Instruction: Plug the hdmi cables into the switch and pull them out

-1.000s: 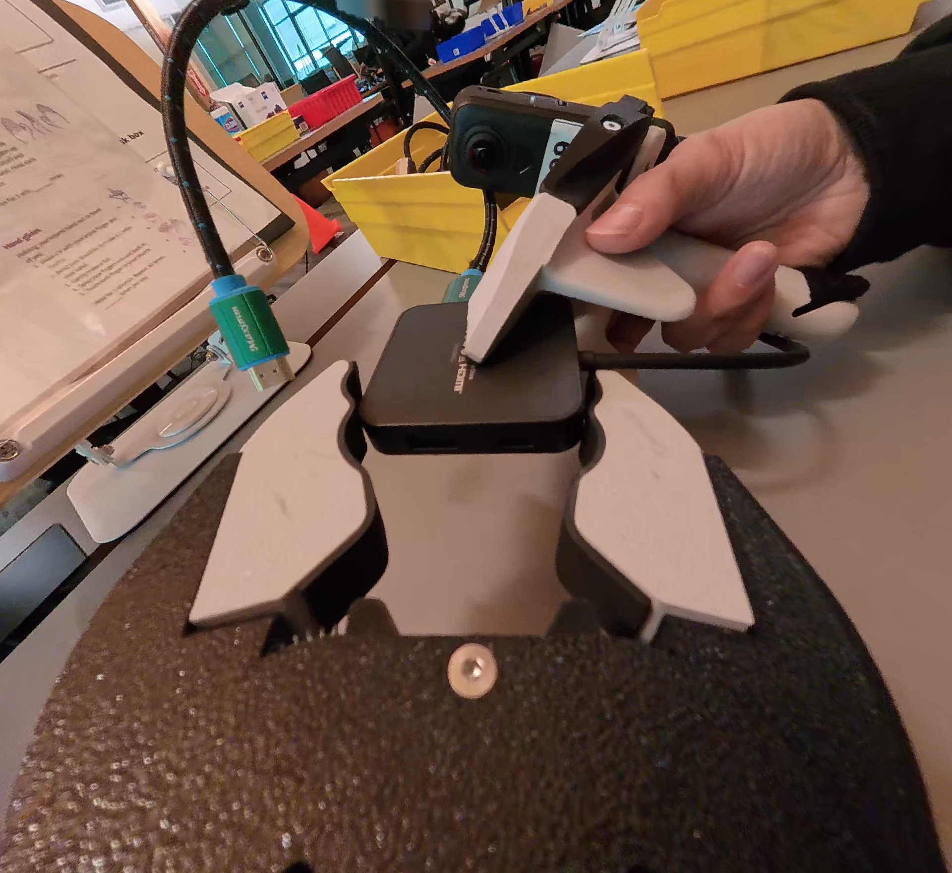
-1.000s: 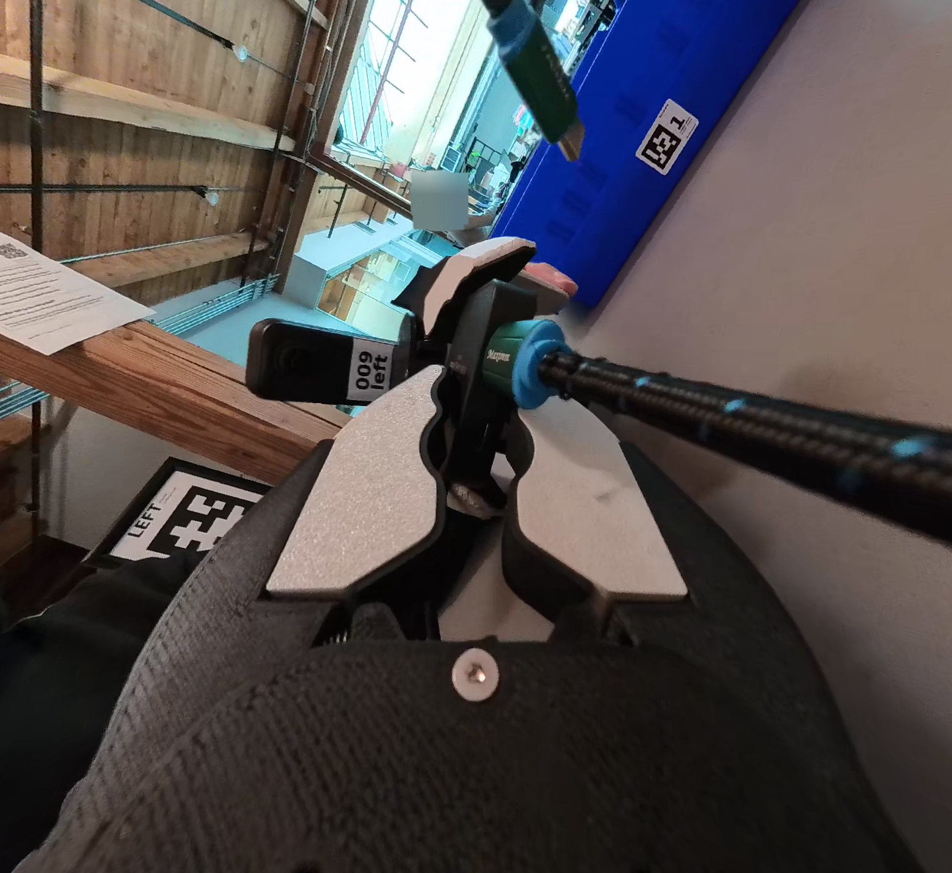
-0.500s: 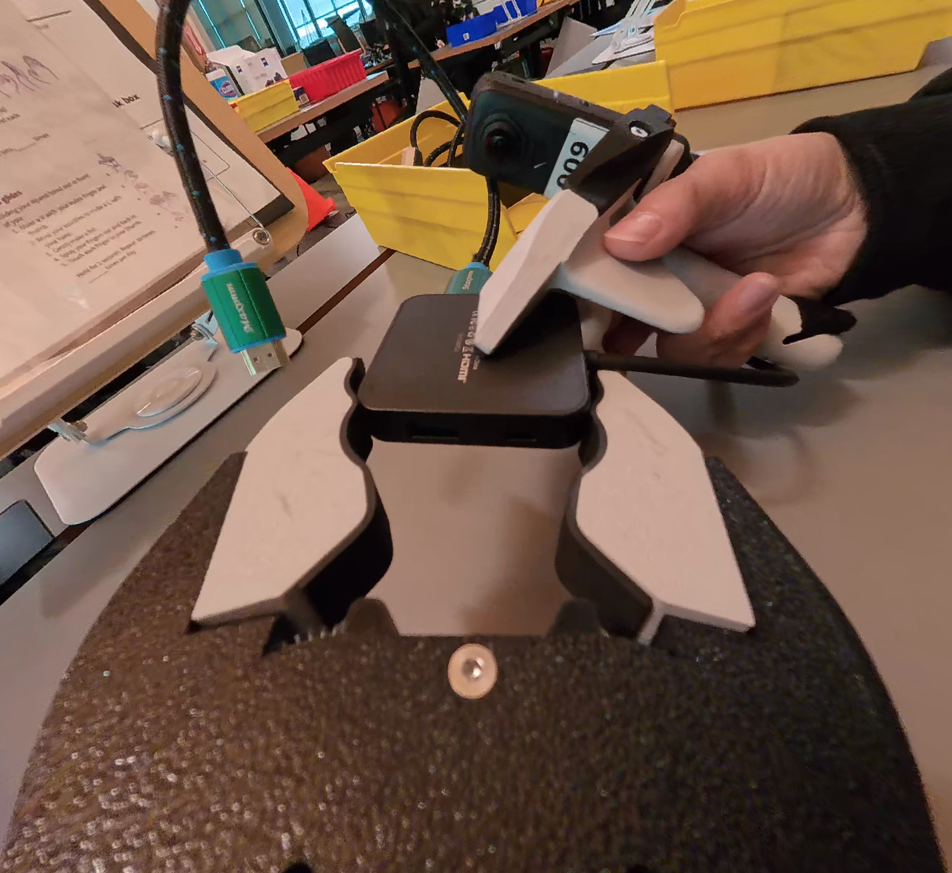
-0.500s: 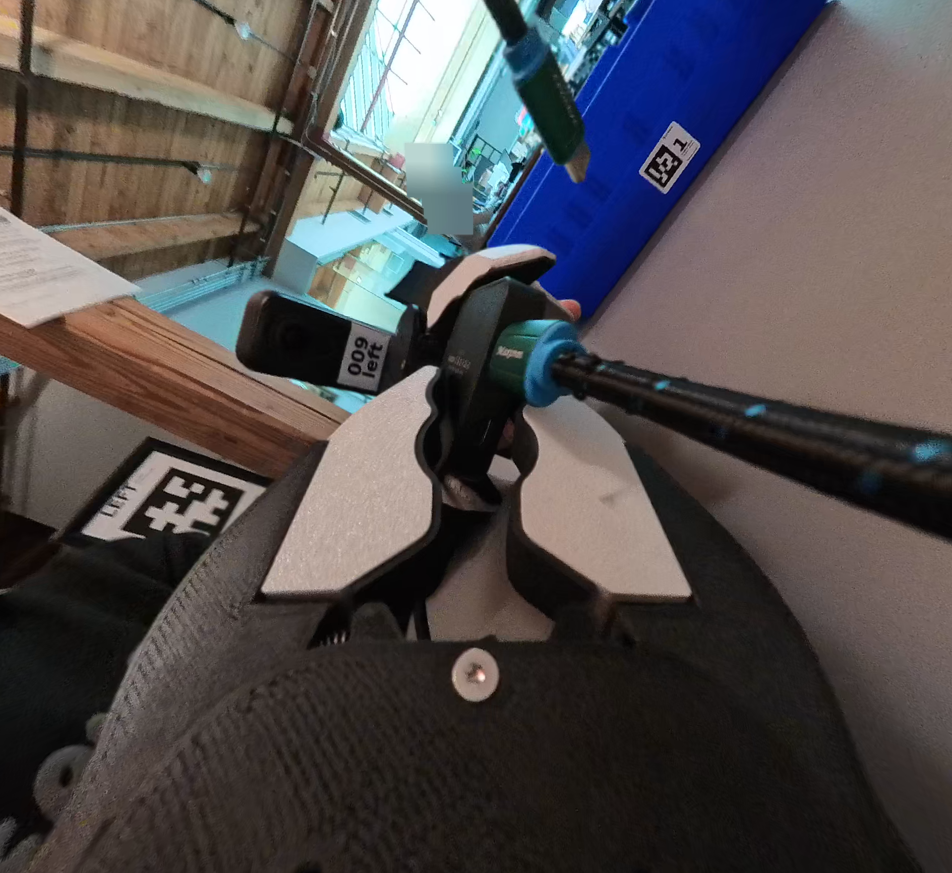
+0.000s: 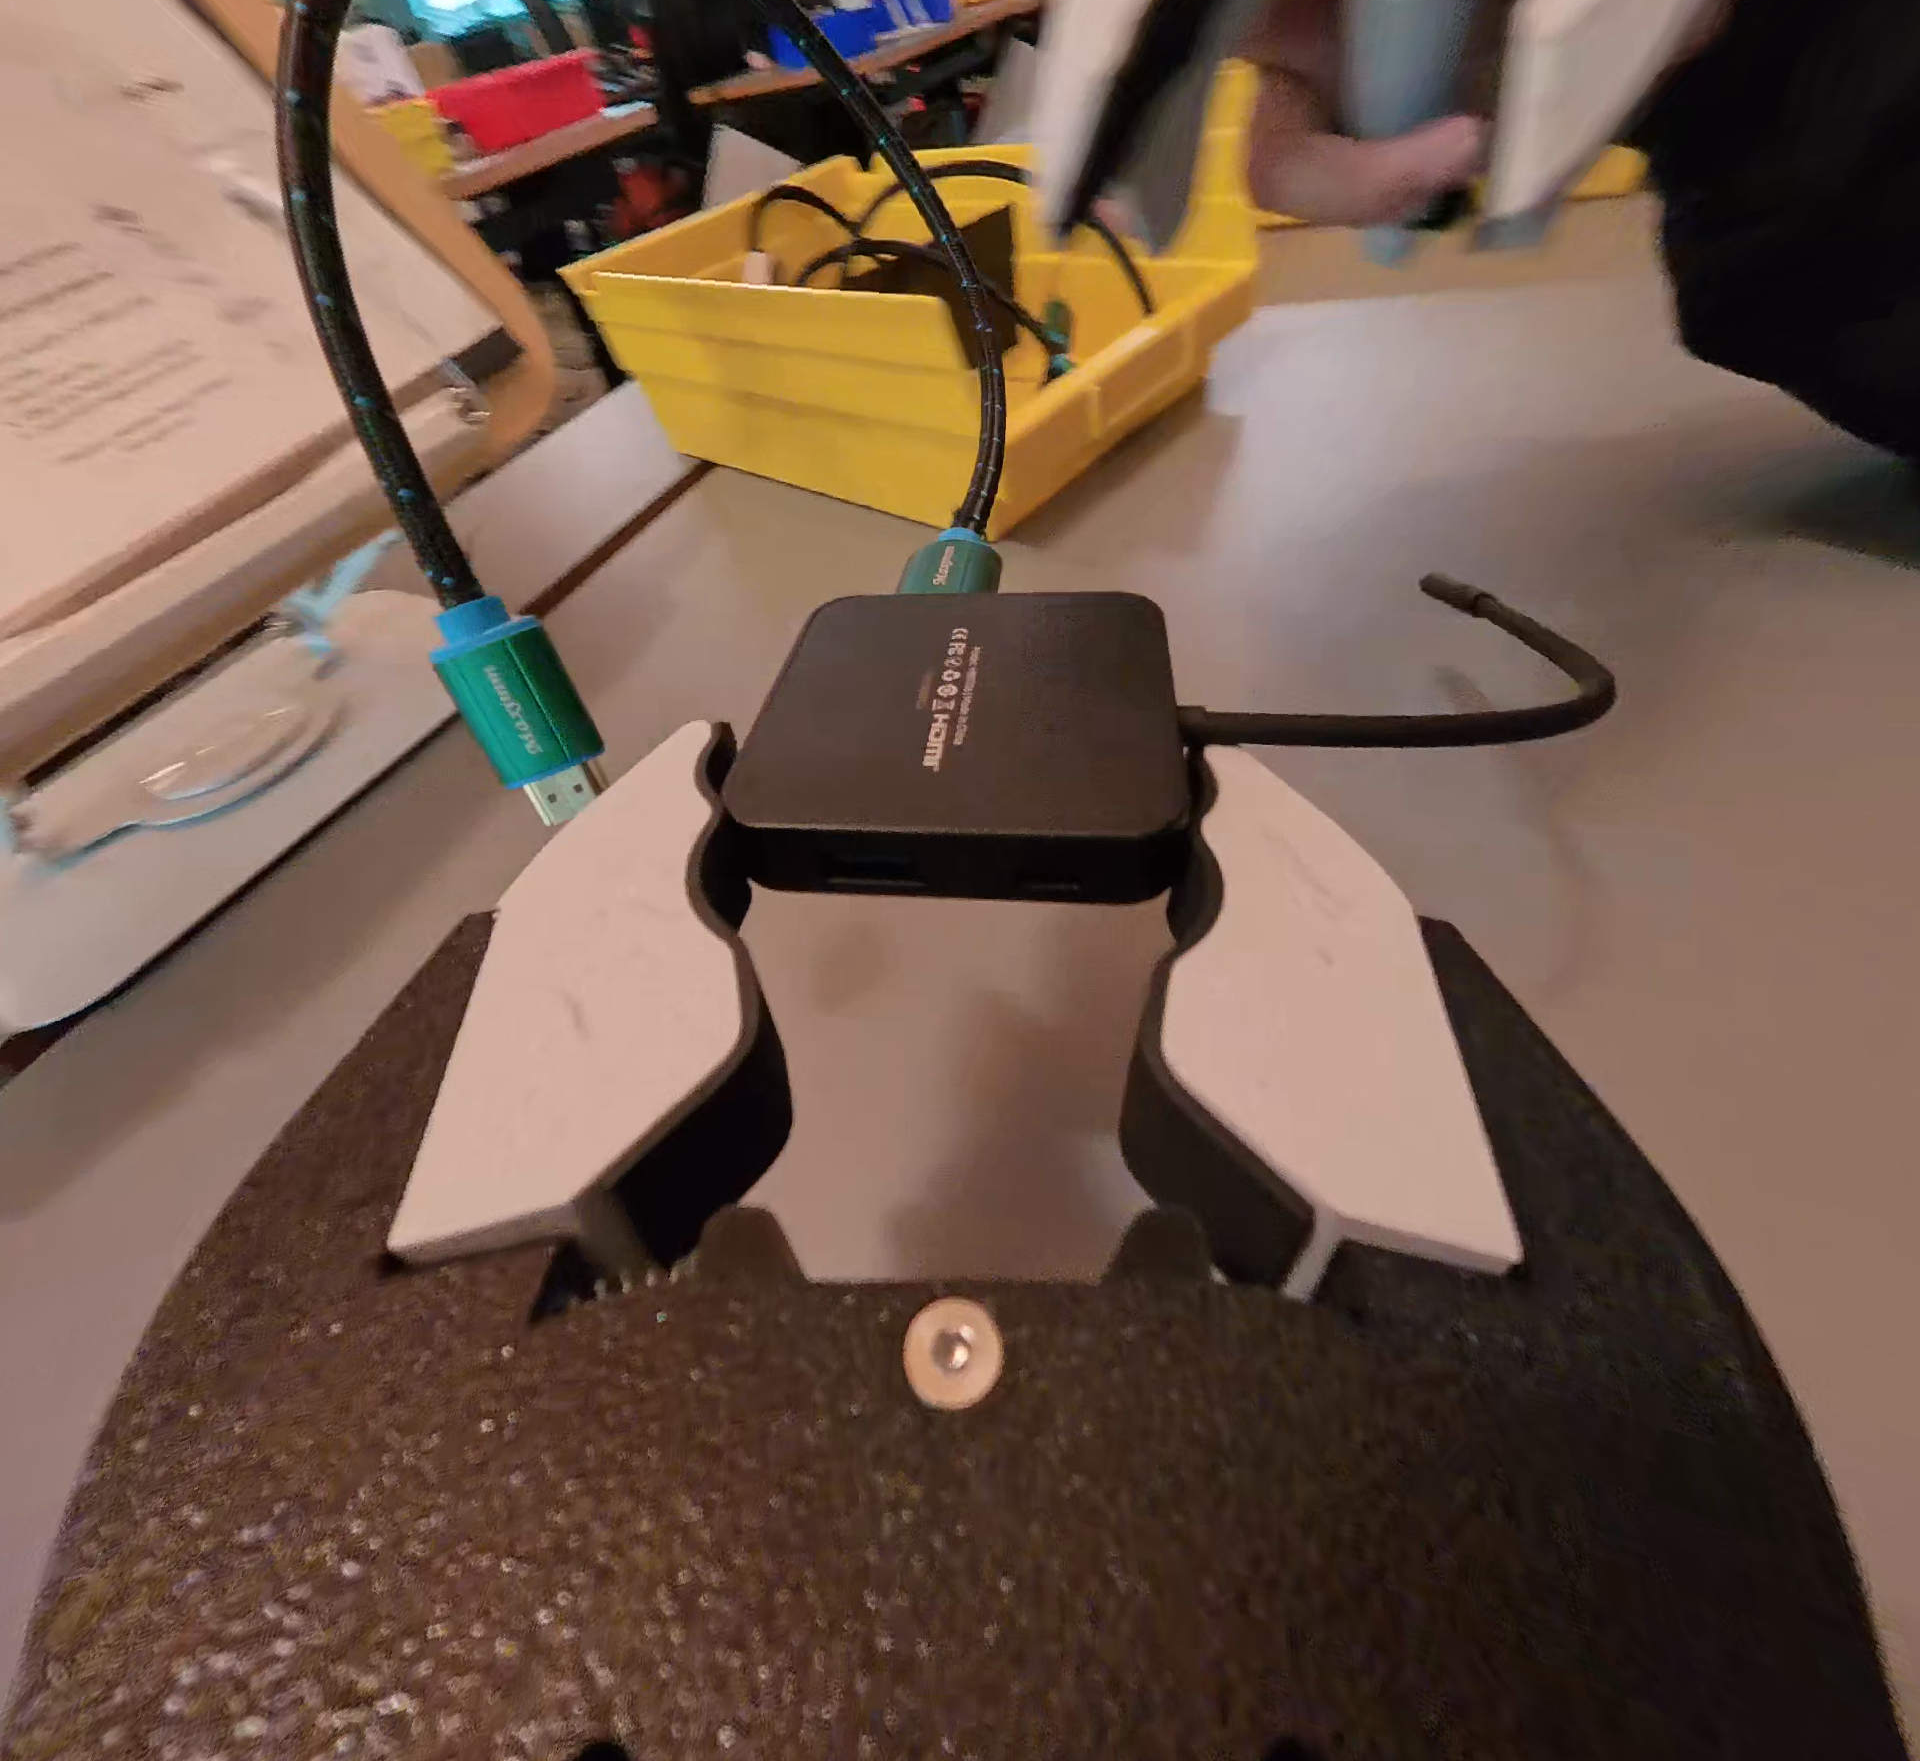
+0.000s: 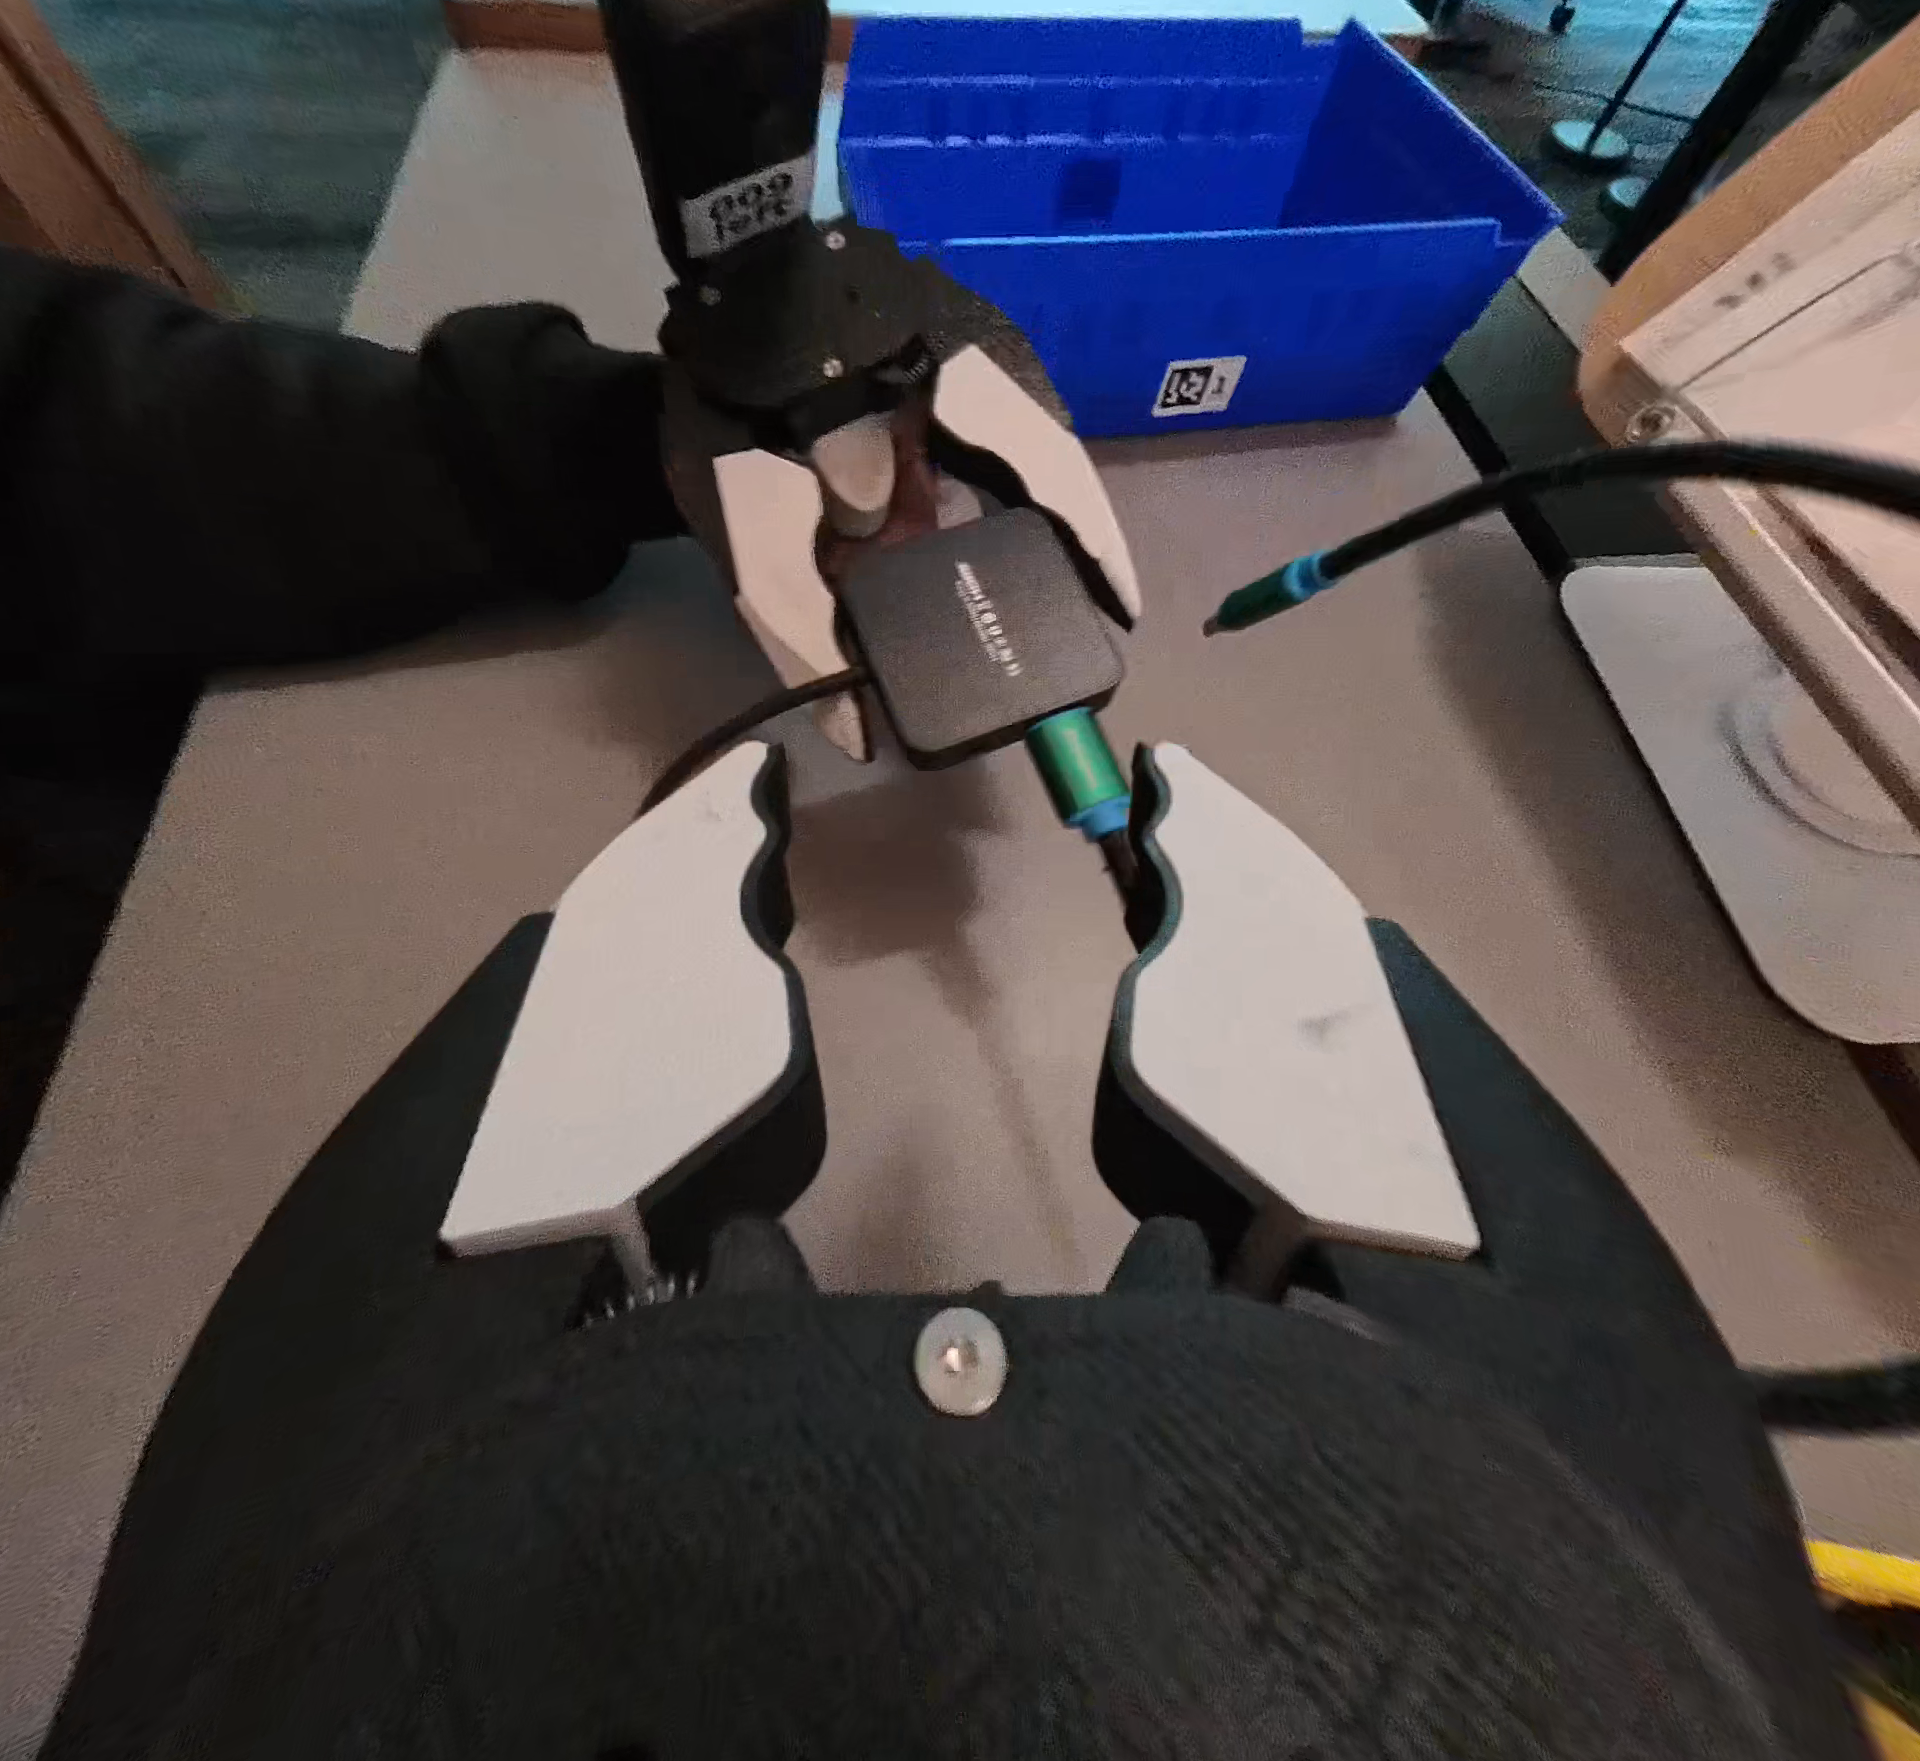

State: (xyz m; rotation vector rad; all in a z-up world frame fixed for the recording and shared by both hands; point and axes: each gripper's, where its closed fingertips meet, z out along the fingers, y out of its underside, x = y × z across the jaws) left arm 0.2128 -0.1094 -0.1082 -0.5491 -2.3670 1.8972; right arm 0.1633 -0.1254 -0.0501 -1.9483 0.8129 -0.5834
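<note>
One green HDMI plug (image 6: 1075,769) sits in the black switch (image 5: 961,743) on the counter (image 5: 1558,880), clamped by the left gripper (image 5: 956,818). The right gripper (image 6: 956,802) hangs wide open, empty. Judged next: seize the dangling second plug (image 5: 520,709).

right gripper (image 6: 961,755) released plug (image 6: 1075,769), jaws apart.

Black square switch (image 5: 961,724) is lying flat on the grey table, its thin black lead (image 5: 1455,709) trailing off one side. One green-and-blue HDMI plug (image 5: 951,565) is sitting in its far edge. The other plug (image 5: 520,709), on the same braided black cable (image 5: 322,184), is hanging unplugged just beside the switch.
</note>
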